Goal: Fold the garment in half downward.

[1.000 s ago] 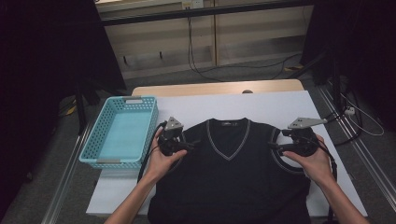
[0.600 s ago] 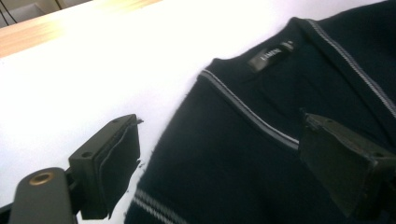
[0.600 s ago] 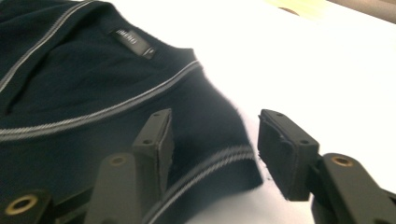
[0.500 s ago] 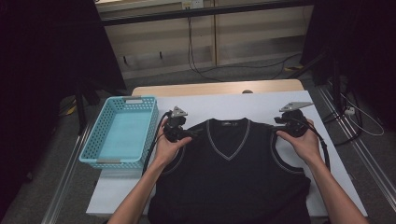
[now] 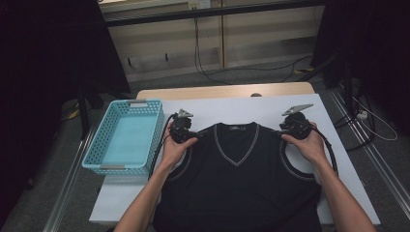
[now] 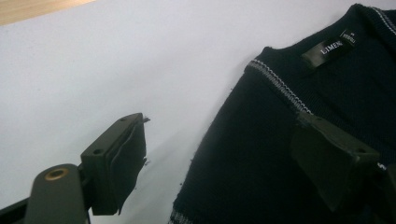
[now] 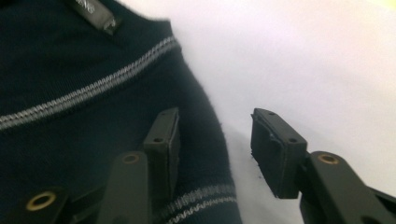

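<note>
A dark navy sleeveless V-neck vest (image 5: pixel 241 179) with grey trim lies flat on the white table (image 5: pixel 241 108), collar away from me. My left gripper (image 5: pixel 197 136) sits at its left shoulder and my right gripper (image 5: pixel 282 131) at its right shoulder. In the left gripper view the left gripper (image 6: pixel 219 123) has one jaw over bare table and one over the vest (image 6: pixel 261 140). In the right gripper view the right gripper (image 7: pixel 215 116) straddles the shoulder edge of the vest (image 7: pixel 70 70) the same way. Both pairs of jaws have just been closing, and the pads stand clear of the cloth.
A teal plastic basket (image 5: pixel 104 133) stands at the table's left edge, beside my left forearm. A wooden strip (image 5: pixel 222 91) runs along the table's far edge. Cables trail from both grippers along my arms, and dark floor surrounds the table.
Both hands have slid away from me along the vest, from the armholes up to the shoulders. The right hand also came inward toward the collar.
</note>
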